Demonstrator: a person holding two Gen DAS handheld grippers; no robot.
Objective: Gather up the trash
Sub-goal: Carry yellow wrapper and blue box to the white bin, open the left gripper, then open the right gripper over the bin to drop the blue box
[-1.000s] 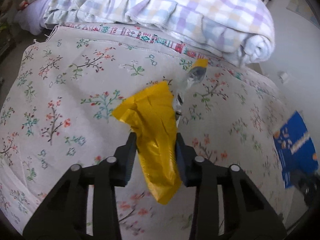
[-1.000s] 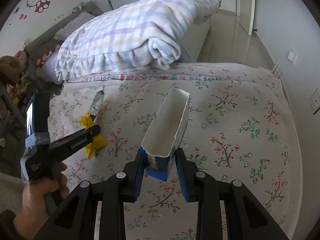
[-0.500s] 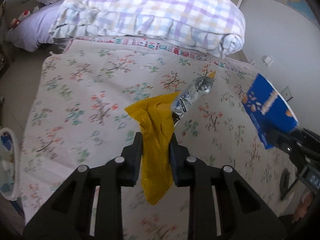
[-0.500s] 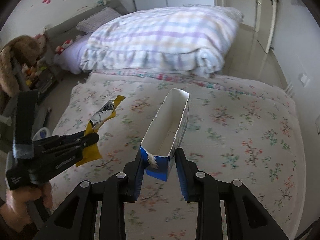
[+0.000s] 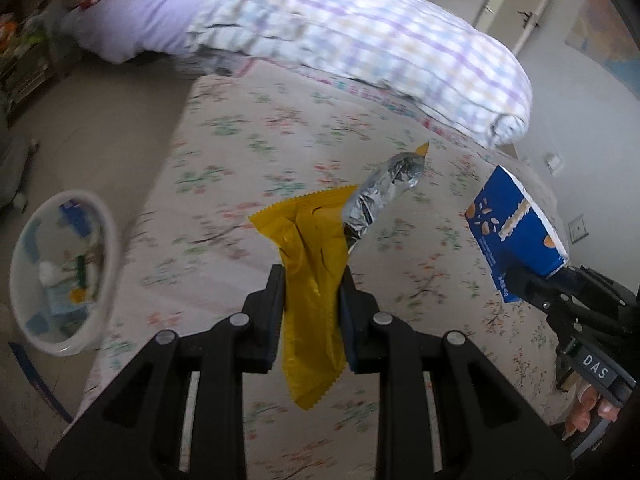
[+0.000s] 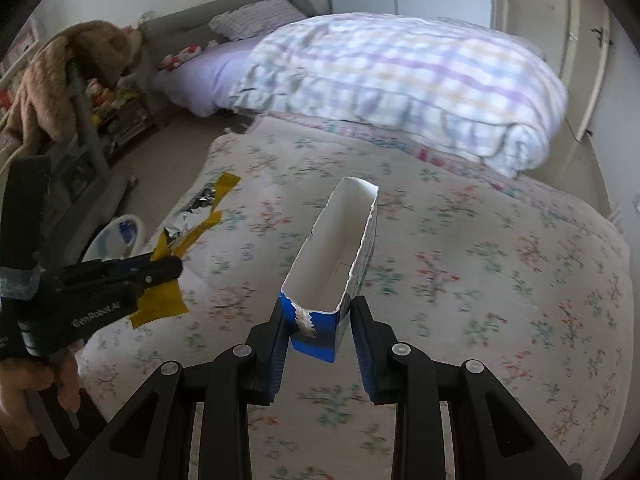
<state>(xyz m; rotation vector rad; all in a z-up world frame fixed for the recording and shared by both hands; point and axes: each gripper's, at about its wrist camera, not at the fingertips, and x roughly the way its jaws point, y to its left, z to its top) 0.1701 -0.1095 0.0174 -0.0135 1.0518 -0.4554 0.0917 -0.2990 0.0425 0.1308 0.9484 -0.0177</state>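
My left gripper [image 5: 313, 280] is shut on a yellow snack wrapper [image 5: 310, 280] with a silver foil inside [image 5: 380, 196], held in the air above the floral bedspread. My right gripper [image 6: 318, 312] is shut on an open blue and white carton [image 6: 336, 256], torn at the top and empty inside. The carton [image 5: 516, 228] also shows at the right of the left wrist view, and the wrapper [image 6: 160, 304] at the left of the right wrist view. A white waste bin [image 5: 60, 272] with trash in it stands on the floor left of the bed; it also shows in the right wrist view [image 6: 112, 236].
The bed [image 5: 260, 160] with floral cover fills the middle. A folded checked quilt [image 5: 360, 48] and a lilac pillow [image 5: 132, 28] lie at its far end. A brown plush toy [image 6: 60, 72] hangs over a rack at left. Doors stand at the back right.
Both grippers have swung left with their loads and lifted higher above the bed. The waste bin has come fully into view at the left. Both grips are unchanged.
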